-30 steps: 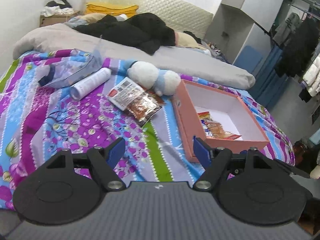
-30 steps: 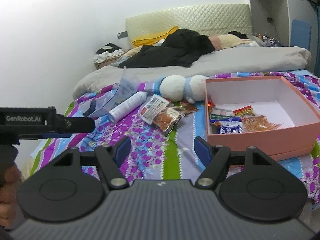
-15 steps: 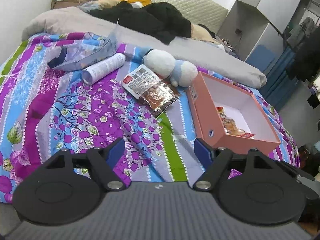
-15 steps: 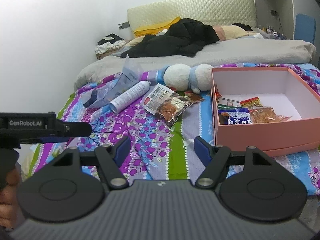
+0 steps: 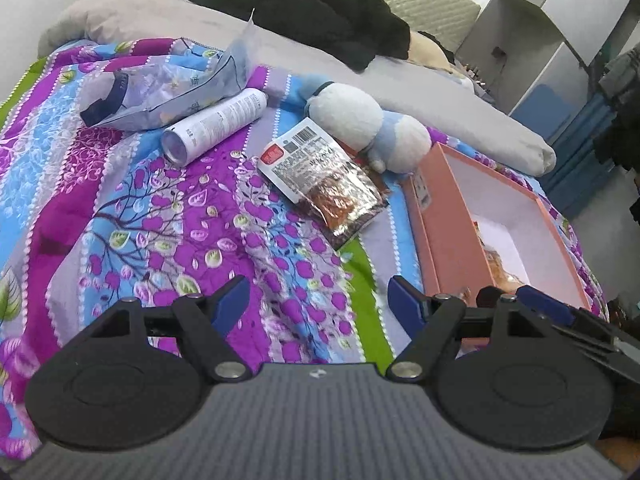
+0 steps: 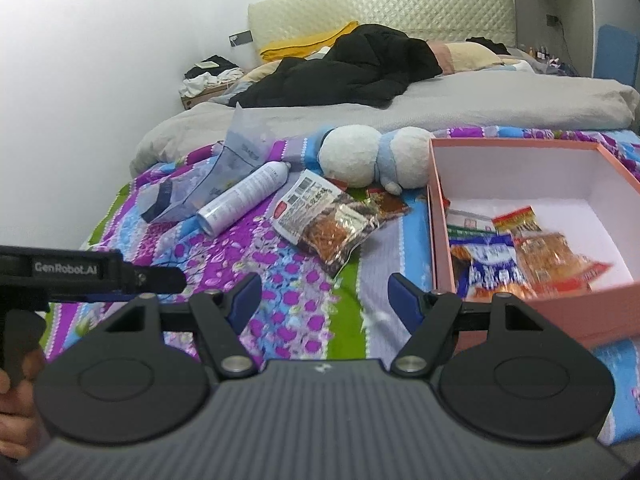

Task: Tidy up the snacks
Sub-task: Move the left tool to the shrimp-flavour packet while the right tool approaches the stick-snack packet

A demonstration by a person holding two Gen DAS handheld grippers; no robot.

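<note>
Hovering over the near part of a bed, the left gripper (image 5: 318, 298) and the right gripper (image 6: 324, 296) both stand with their blue-tipped jaws wide apart and nothing between them, above the purple, blue and green flowered bedspread (image 5: 132, 216). Just beyond the fingers lies bare cloth, and past that, near the middle, a snack packet (image 5: 320, 174) with a white barcoded label and a clear window of reddish strips lies flat; in the right wrist view it (image 6: 326, 216) overlaps a smaller red packet (image 6: 390, 205) at its far right edge. To the right sits a pink box (image 6: 440, 240), open at the top, its near left corner close to the right finger of each gripper; several snack packs (image 6: 520, 252) lie in its near half, while its far half shows a bare white floor. Beyond the loose packet a white and blue plush toy (image 5: 360, 128) lies against the far left corner of the box. To the left a white spray can (image 5: 216, 126) lies on its side, touching a crumpled clear plastic bag (image 5: 160, 88) farther left. Open bedspread stretches along the near left. Far back are a grey duvet (image 6: 460, 110) and a black garment (image 6: 352, 70). In the right wrist view the left gripper's black body (image 6: 80, 272) juts in from the left edge, a hand (image 6: 12, 412) on its grip.
</note>
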